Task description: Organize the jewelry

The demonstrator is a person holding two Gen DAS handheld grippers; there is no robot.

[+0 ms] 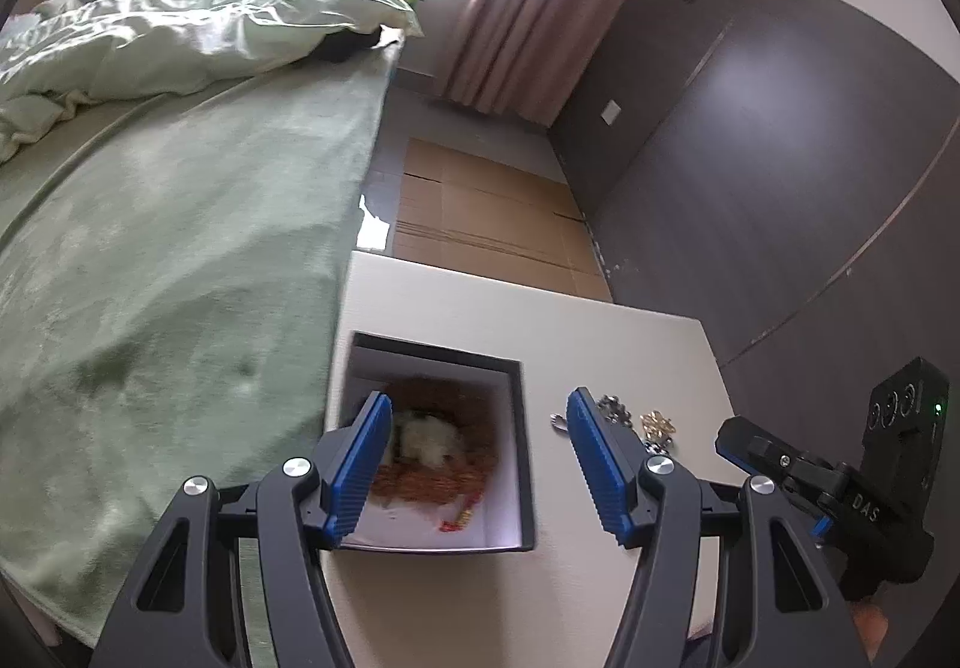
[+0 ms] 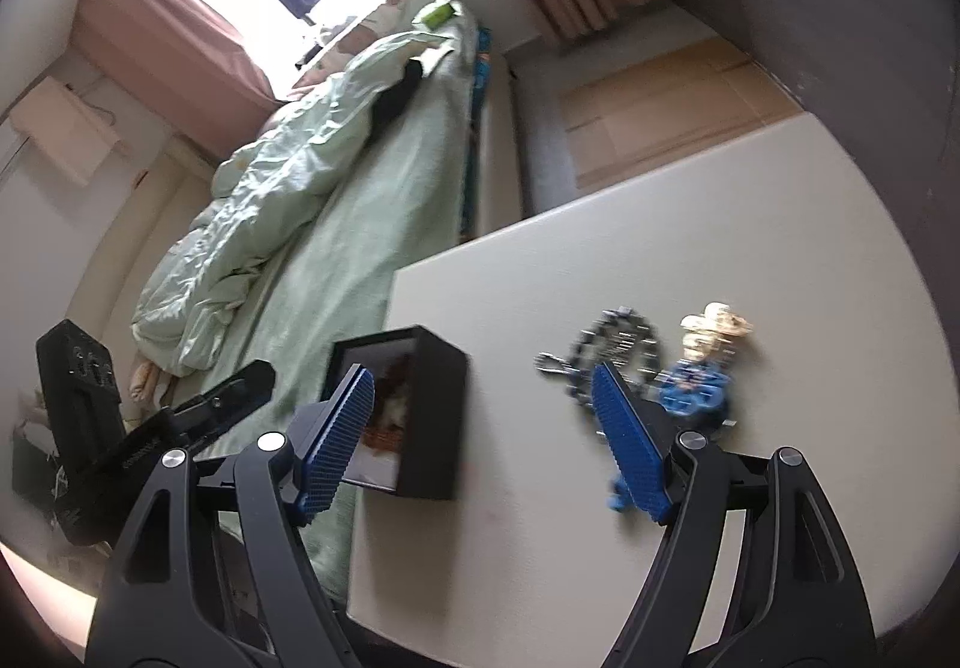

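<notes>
A black box [image 1: 522,446] with a white inside stands on the cream table [image 1: 540,320]. It holds blurred brown-red bead strands [image 1: 444,482] and a white piece [image 1: 426,437]. My left gripper [image 1: 478,410] hovers open over the box, nothing between its blue pads. Right of the box lie a silver chain [image 1: 612,410] and a gold piece [image 1: 657,422]. In the right wrist view my right gripper [image 2: 480,374] is open and empty above the table [image 2: 660,218], between the box [image 2: 435,410] and the loose pieces: a dark chain [image 2: 618,338], a gold piece [image 2: 720,323], a blue piece [image 2: 696,389].
A bed with a green sheet [image 1: 180,260] and a rumpled duvet [image 1: 180,26] runs along the table's left edge. Flattened cardboard [image 1: 480,218] lies on the floor beyond the table. A dark wardrobe [image 1: 780,158] and a pink curtain [image 1: 540,8] stand at the right.
</notes>
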